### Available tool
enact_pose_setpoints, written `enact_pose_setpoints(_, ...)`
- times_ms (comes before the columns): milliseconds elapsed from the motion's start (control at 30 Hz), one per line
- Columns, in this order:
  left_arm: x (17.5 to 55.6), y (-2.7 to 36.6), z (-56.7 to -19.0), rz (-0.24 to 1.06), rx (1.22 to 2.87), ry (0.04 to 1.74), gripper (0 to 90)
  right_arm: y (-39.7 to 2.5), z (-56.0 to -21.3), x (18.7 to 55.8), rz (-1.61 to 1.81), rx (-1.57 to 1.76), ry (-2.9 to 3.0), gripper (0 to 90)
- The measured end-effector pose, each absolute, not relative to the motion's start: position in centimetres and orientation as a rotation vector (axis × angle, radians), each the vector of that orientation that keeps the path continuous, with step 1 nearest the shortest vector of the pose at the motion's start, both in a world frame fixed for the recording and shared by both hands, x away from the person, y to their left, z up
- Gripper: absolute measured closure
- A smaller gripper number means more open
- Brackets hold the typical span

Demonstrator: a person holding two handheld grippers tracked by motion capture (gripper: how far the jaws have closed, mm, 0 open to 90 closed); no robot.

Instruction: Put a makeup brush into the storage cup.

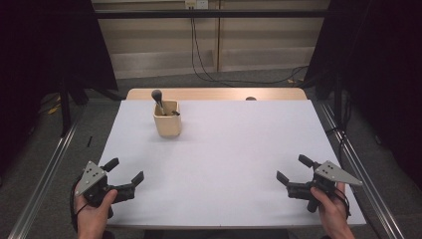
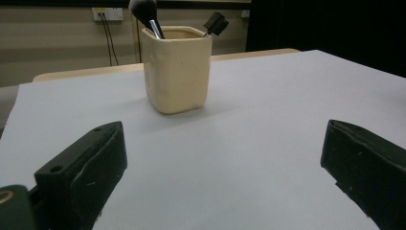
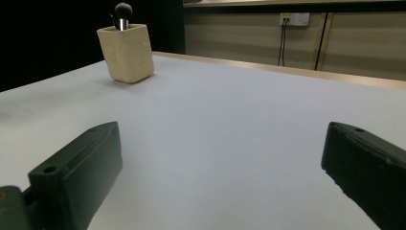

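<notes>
Both the left gripper (image 1: 125, 171) and right gripper (image 1: 293, 168) are waiting wide apart and empty at the lower frame, the makeup brush (image 1: 158, 99) sitting untouched in the beige cup (image 1: 167, 122) upper left on the bench (image 1: 224, 159).

The high view looks forward and down from above the near edge of the white table (image 1: 219, 164), taking in its whole top, the floor around it and the far wall. The left gripper view sits low at the near left corner, just above the tabletop, facing the far side, with the cream holder (image 2: 176, 69) near it. The right gripper view sits equally low at the near right corner, facing far and left. All three share the holder and its makeup brush (image 3: 123, 14).
</notes>
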State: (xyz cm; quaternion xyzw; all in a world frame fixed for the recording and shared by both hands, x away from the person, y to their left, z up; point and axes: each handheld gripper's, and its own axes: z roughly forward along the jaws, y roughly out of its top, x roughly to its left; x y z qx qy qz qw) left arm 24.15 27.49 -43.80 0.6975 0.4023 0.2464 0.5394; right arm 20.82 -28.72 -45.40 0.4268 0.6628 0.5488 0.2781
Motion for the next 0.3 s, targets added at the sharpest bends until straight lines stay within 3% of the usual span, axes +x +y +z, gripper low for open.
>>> enact_pose_setpoints(300,24.3,27.29,-43.79,0.579,1.666,0.945,2.0,-28.76,-45.37,20.78,1.476,1.139,1.78,0.0)
